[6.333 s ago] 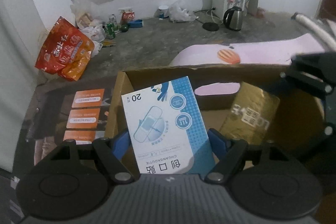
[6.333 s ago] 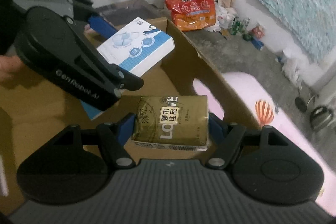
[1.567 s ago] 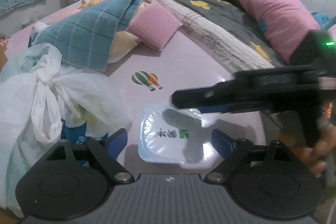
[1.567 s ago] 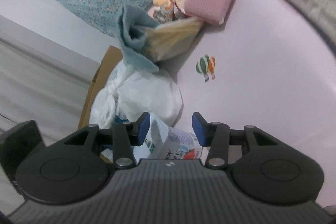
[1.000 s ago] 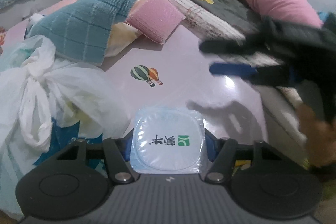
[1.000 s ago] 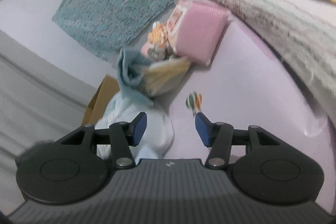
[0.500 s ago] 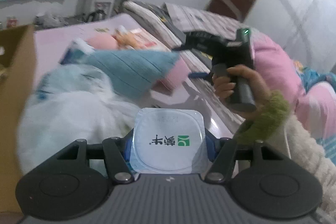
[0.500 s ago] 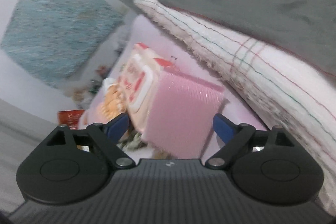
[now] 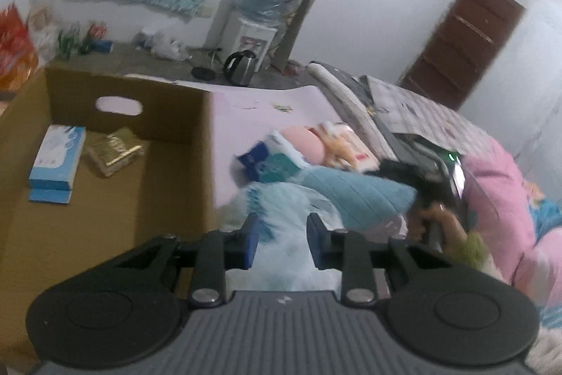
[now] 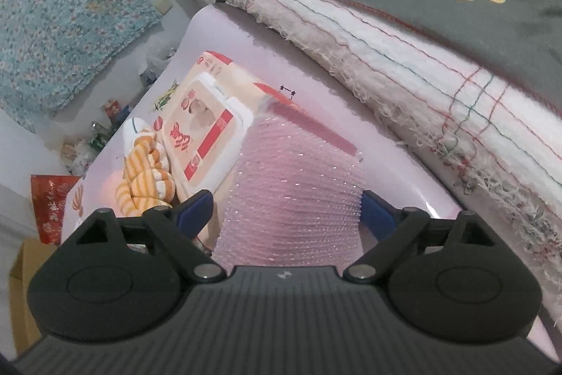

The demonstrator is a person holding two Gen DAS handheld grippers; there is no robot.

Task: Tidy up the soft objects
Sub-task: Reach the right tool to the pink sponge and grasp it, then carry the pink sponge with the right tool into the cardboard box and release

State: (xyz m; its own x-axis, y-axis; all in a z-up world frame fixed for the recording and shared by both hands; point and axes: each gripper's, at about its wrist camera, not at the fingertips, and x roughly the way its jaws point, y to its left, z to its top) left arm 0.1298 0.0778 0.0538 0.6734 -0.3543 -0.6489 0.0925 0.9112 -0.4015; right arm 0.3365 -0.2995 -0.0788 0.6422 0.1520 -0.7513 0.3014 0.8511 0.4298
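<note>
fingers [image 9: 250, 243] closing empty beside cardboard box [image 9: 175, 136] holding blue carton [image 9: 58, 157].

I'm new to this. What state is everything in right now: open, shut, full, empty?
left gripper: jaws closing, nothing between them.
right gripper: jaws closing around the pink pad, not yet gripping.
cardboard box: open-topped, holding a blue box and a gold pack.
wipes pack: lid shut, lying flat.
door: shut.

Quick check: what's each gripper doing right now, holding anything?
Left gripper: closing, nothing between its pads.
Right gripper: closing around the pink textured pack, left pad not yet touching.
</note>
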